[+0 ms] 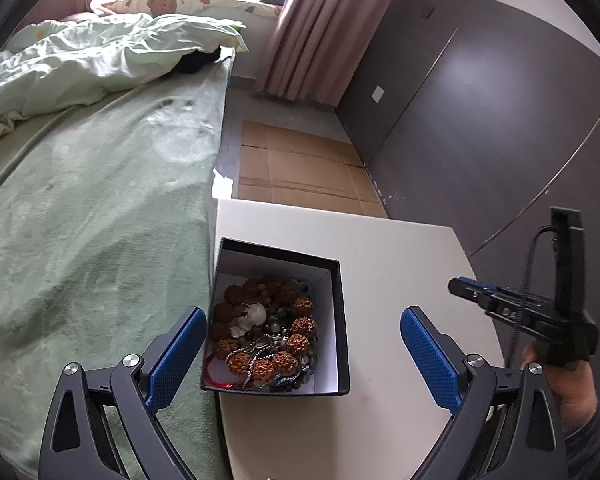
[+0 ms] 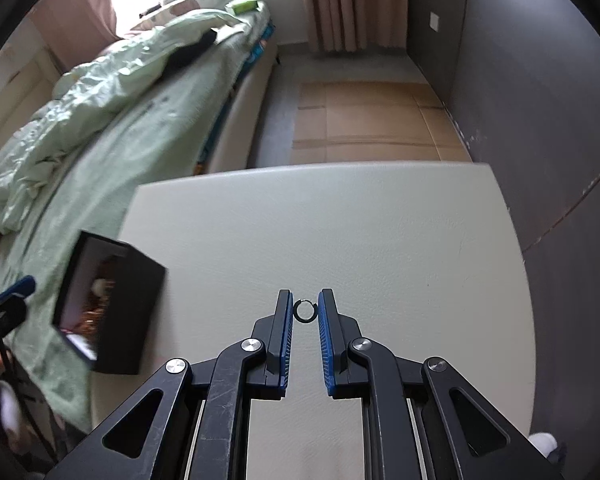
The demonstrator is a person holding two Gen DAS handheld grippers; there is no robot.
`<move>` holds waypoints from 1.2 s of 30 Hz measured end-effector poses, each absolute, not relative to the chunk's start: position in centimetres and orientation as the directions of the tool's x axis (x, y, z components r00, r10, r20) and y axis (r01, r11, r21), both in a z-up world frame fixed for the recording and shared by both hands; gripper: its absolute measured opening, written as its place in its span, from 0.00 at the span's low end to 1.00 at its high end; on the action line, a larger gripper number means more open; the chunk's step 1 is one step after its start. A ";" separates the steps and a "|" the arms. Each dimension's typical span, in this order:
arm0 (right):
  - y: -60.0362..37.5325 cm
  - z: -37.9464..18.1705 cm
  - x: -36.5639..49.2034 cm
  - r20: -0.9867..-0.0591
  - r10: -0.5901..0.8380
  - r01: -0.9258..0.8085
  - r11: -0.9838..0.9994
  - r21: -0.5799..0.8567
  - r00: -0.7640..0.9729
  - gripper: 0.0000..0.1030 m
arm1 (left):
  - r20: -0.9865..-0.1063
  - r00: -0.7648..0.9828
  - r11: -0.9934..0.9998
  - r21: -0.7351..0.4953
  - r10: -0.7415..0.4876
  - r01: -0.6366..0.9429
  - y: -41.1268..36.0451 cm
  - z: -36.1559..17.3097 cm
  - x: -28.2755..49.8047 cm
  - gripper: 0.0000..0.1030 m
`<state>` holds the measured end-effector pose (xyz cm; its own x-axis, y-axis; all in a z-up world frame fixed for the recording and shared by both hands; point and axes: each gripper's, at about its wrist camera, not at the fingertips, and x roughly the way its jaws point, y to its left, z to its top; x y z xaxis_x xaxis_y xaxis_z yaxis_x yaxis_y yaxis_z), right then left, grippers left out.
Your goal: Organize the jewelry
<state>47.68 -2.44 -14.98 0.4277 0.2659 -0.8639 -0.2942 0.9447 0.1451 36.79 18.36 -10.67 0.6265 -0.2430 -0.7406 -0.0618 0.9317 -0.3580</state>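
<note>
A black box (image 1: 342,320) with a white lining stands at the left edge of the white table (image 1: 380,256), filled with jewelry (image 1: 268,336): brown seed beads, chains and small stones. My left gripper (image 1: 302,312) is open, its blue pads (image 1: 180,344) spread either side of the box without touching it. My right gripper (image 2: 306,296) hangs above the bare table (image 2: 340,220), shut on a small dark ring (image 2: 305,321) pinched upright between its tips. In the left wrist view the right gripper (image 1: 472,290) shows from the side at the right. The box (image 2: 124,312) appears blurred at the left.
A bed with a green blanket (image 1: 100,200) runs along the table's left side, and the box sits right at that edge. Flattened cardboard (image 1: 300,160) covers the floor beyond the table. A dark wardrobe wall (image 1: 500,120) stands to the right. A hand (image 1: 572,384) holds the right gripper.
</note>
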 end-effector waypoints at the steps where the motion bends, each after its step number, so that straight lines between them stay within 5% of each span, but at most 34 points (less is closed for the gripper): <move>1: -2.2 -14.3 47.4 -0.857 0.280 -0.306 0.940 0.152 0.432 0.14 | -0.739 0.629 0.931 -0.360 -0.242 -0.064 18.4 -10.5 36.6 0.95; 31: 12.5 -10.1 43.8 -0.784 0.571 -0.590 0.729 0.347 0.244 0.14 | -0.715 0.684 0.891 -0.395 -0.144 -0.225 26.2 -8.8 30.4 0.95; 33: 12.7 -10.2 44.0 -0.784 0.578 -0.581 0.727 0.367 0.227 0.42 | -0.715 0.684 0.892 -0.394 -0.144 -0.224 26.1 -8.8 30.3 0.95; 36: 11.9 -9.9 43.9 -0.776 0.580 -0.564 0.737 0.372 0.246 0.53 | -0.712 0.686 0.896 -0.390 -0.147 -0.213 25.7 -8.6 30.3 0.95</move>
